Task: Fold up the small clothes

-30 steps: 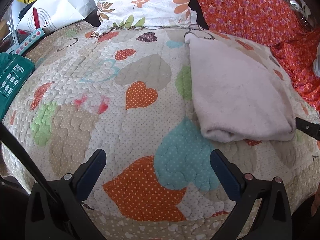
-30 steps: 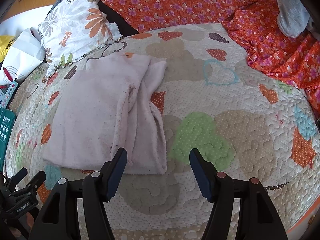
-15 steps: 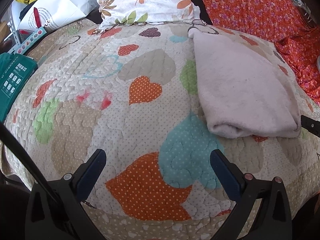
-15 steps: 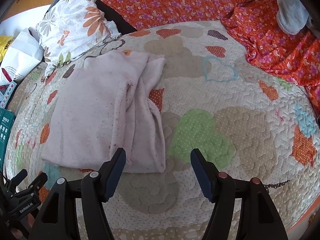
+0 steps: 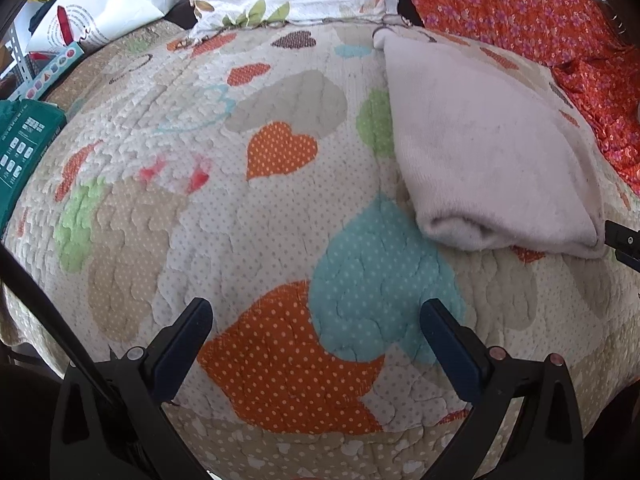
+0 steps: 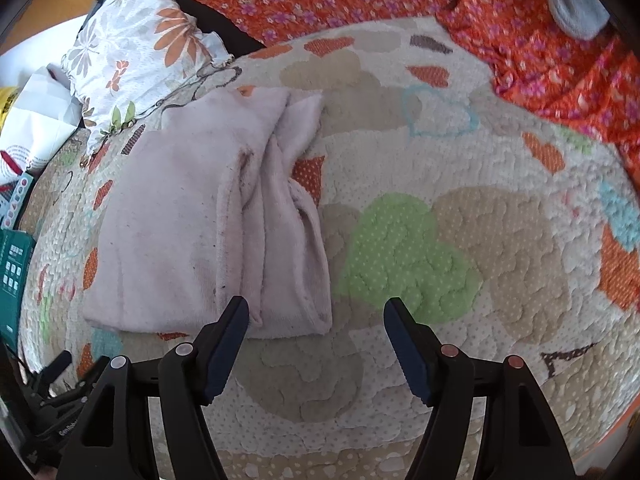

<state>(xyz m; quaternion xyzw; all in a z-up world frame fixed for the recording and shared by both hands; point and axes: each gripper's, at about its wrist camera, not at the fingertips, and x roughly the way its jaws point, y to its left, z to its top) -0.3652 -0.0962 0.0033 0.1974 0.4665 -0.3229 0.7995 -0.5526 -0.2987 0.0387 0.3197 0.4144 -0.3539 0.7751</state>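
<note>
Right wrist view — "GenRobot" lettering partly readable on left claw.

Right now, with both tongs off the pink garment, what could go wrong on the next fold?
1. The pink garment has loose layered folds on its right side; a pinch there may catch only one layer.
2. Right tongs, opening with nothing between them, hover above the quilt; closing low could snag it too.

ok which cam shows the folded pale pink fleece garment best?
Right wrist: the folded pale pink fleece garment sits whole in view, layered folds and near edge visible. Left wrist shows it off to the right, only the smooth top and one rolled edge.
</note>
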